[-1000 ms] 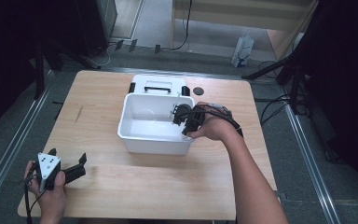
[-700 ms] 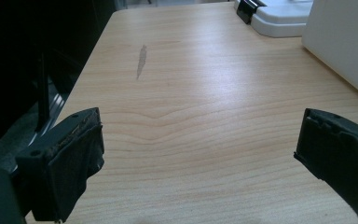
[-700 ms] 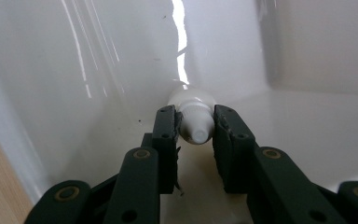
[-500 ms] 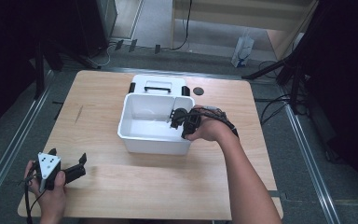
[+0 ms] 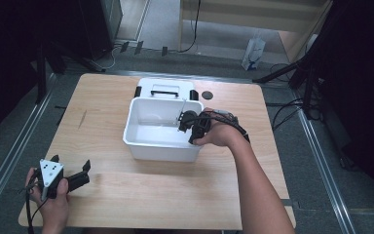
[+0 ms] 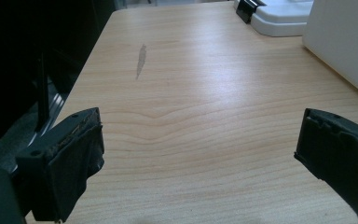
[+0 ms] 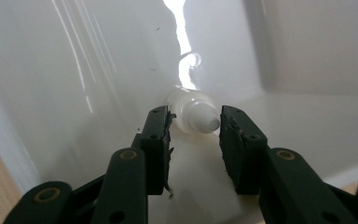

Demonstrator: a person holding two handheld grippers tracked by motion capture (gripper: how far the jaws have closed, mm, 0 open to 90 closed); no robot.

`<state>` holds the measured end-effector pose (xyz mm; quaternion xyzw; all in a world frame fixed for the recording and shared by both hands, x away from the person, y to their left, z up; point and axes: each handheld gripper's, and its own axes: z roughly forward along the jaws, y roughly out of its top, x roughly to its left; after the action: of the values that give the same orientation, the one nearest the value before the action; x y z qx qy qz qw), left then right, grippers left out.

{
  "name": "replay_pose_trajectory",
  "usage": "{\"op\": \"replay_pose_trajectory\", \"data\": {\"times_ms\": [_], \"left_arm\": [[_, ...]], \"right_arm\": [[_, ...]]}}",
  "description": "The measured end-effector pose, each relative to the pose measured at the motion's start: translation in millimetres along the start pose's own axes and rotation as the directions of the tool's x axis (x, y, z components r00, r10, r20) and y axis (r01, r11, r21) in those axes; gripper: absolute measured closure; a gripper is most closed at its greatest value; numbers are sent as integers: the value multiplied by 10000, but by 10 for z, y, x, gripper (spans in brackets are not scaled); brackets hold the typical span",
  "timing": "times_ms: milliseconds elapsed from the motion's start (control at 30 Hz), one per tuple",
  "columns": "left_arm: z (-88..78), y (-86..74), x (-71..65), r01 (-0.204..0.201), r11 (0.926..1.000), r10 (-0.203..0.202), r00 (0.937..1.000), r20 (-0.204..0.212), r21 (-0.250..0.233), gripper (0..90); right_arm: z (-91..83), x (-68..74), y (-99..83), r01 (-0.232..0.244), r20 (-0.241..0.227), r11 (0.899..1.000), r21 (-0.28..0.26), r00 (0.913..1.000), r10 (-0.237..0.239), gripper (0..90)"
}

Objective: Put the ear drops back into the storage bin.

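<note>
Wooden and pale, the table (image 5: pixel 126 204) is the biggest thing, and a white tub (image 5: pixel 146 146) sits near its middle. Behind the tub, touching its far wall, lies a white lid (image 5: pixel 165 87) with a black handle, and a small dark round thing (image 5: pixel 206 94) lies on the wood just beside the lid. The right gripper (image 5: pixel 184 122) reaches down into the tub from its right side. In the right gripper view, a small white bottle (image 7: pixel 193 112) lies on its side on the tub floor, close against the tub wall. Its long side runs from the wall toward the camera, and its cone-shaped tip points at the camera and a bit to the right. The right gripper's jaws have just been opening a little. The tip sits between the two pads, and a thin gap shows on each side, so they do not squeeze it. The left gripper (image 6: pixel 200 149) rests at the near left corner of the table, with its jaws wide apart and nothing between them but bare wood.
</note>
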<state>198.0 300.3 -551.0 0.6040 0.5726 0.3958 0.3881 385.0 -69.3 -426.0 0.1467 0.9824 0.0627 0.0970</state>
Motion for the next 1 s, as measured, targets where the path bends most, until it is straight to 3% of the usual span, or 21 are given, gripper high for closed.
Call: {"op": "replay_pose_trajectory", "data": {"times_ms": [200, 400, 567, 600, 700, 767, 867, 1000], "left_arm": [[-1, 1, -3, -31, 10000, 31, 10000, -9, 10, 14], [1, 1, -6, -50, 10000, 50, 10000, -18, -8, 14], [2, 1, -6, -77, 10000, 77, 10000, -11, 2, 14], [2, 1, -7, -73, 10000, 73, 10000, -16, 1, 14], [1, 2, -7, -80, 10000, 80, 10000, -13, 13, 14], [1, 2, -8, -83, 10000, 83, 10000, -17, 16, 14], [1, 2, -8, -88, 10000, 88, 10000, -13, 17, 14], [2, 1, -10, -73, 10000, 73, 10000, -16, 2, 14]], "right_arm": [[-184, -51, -37, -565, 50, 9958, -726, 9984, 570, 522], [-388, -62, -60, -980, 295, 9902, -991, 9944, 1014, 369], [-530, -61, -110, -1275, 420, 9852, -1145, 9902, 1331, 172], [-530, -61, -110, -1275, 420, 9852, -1145, 9902, 1331, 172], [-622, -33, -159, -1427, 463, 9807, -1336, 9876, 1500, 17], [-652, -21, -189, -1578, 539, 9788, -1303, 9847, 1659, 0], [-690, 20, -261, -1326, 1105, 9820, -1349, 9828, 1479, 0], [-708, 31, -363, -1764, 1223, 9744, -1394, 9734, 1937, 0]]}}
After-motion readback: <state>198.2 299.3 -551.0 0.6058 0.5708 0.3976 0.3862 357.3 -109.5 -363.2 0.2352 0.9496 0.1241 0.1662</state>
